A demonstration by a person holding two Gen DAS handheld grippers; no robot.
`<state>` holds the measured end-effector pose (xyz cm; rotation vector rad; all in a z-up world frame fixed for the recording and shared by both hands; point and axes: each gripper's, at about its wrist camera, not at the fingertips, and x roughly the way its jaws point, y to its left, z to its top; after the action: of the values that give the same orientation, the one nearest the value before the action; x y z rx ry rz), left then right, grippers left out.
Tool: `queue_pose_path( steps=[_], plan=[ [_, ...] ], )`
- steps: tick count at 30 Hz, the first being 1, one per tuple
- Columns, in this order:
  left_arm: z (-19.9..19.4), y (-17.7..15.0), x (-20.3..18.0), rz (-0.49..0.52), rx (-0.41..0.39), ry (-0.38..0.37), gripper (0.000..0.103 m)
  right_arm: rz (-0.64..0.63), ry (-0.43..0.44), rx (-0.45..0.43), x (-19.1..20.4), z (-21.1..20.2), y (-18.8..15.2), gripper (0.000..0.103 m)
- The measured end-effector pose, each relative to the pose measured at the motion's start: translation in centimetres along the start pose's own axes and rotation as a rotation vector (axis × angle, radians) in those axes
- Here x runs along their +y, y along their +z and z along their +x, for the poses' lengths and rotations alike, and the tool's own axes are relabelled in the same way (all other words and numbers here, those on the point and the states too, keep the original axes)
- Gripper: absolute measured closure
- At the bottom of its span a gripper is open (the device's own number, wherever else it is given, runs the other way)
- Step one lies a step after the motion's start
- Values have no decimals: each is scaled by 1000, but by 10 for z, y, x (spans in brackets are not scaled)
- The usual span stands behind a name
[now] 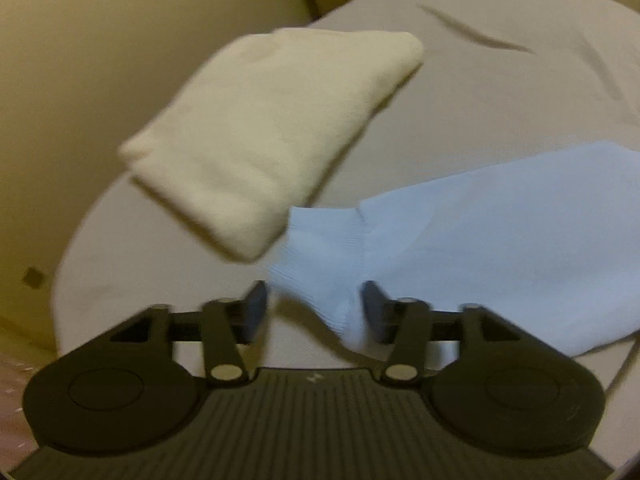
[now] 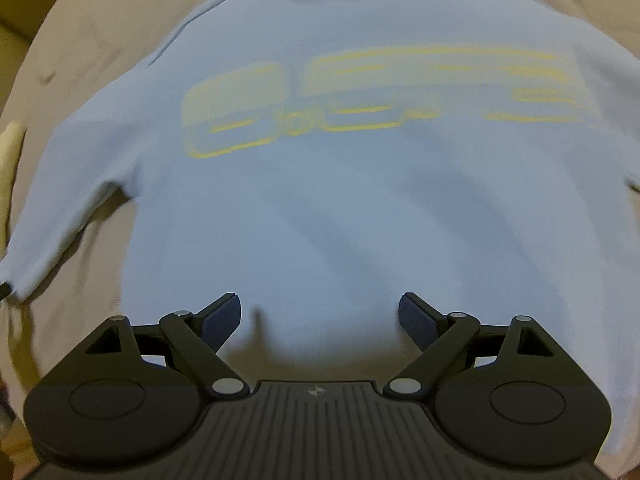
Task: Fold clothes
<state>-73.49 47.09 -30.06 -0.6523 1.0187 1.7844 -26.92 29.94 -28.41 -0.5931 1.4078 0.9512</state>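
A light blue shirt [image 2: 320,208] with blurred yellow lettering lies spread flat, front up, on a bed sheet [image 2: 100,20]. My right gripper [image 2: 320,320] hovers open over the shirt's bottom hem with nothing between its fingers. In the left wrist view one sleeve of the blue shirt [image 1: 480,240] runs in from the right. Its cuff end lies between the fingers of my left gripper [image 1: 314,308], close to the right pad [image 1: 374,308]. The left pad stands clear of the cloth, so that gripper is open.
A folded cream cloth [image 1: 272,132] lies on the grey sheet [image 1: 500,80] just beyond the sleeve cuff, near the bed's left edge; its edge shows as cream cloth [image 2: 10,152] in the right wrist view. Left of the bed is a beige floor [image 1: 80,80].
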Motion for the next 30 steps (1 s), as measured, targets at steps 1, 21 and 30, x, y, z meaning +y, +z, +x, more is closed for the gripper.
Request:
queue_pose_path(
  steps=[1,21,30],
  plan=[
    [-7,-5,-1,-2,24,14,53,17,-12,-16,-14,-5,-5,15],
    [-175,-217,-144,338,181,-466,66,-235,-186,36,-181,-8,-159,31],
    [-263,-184,-111,317,220,-476,47,55,-22,-80,-207,-94,-175,14]
  ],
)
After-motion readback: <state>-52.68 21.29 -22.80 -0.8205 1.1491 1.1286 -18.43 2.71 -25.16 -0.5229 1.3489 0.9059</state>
